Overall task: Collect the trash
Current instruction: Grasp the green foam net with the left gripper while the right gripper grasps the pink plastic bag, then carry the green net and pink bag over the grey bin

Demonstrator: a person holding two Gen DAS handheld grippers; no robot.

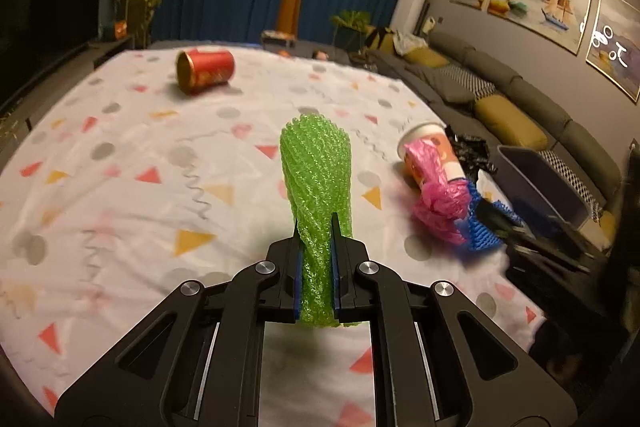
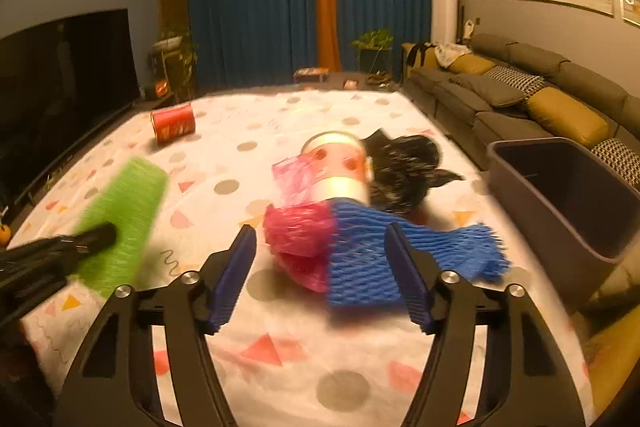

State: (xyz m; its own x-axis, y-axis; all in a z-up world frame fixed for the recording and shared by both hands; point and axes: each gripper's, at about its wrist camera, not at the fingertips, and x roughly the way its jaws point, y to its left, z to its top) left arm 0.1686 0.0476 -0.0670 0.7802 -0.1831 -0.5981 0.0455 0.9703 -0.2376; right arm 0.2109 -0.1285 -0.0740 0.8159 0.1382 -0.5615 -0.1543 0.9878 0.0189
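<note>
Left gripper (image 1: 316, 251) jaws clamp green foam mesh sleeve (image 1: 316, 183), lifted above patterned white tablecloth (image 1: 120, 155). Right gripper (image 2: 320, 267) jaws spread wide around blue foam mesh sleeve (image 2: 372, 259) on the cloth.

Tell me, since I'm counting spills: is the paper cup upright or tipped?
Tipped. The paper cup lies on its side on the tablecloth, rim facing away, pink bag against it.

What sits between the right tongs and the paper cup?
In the right wrist view, the blue foam net and pink plastic bag lie between the open right tongs and the paper cup.
</note>
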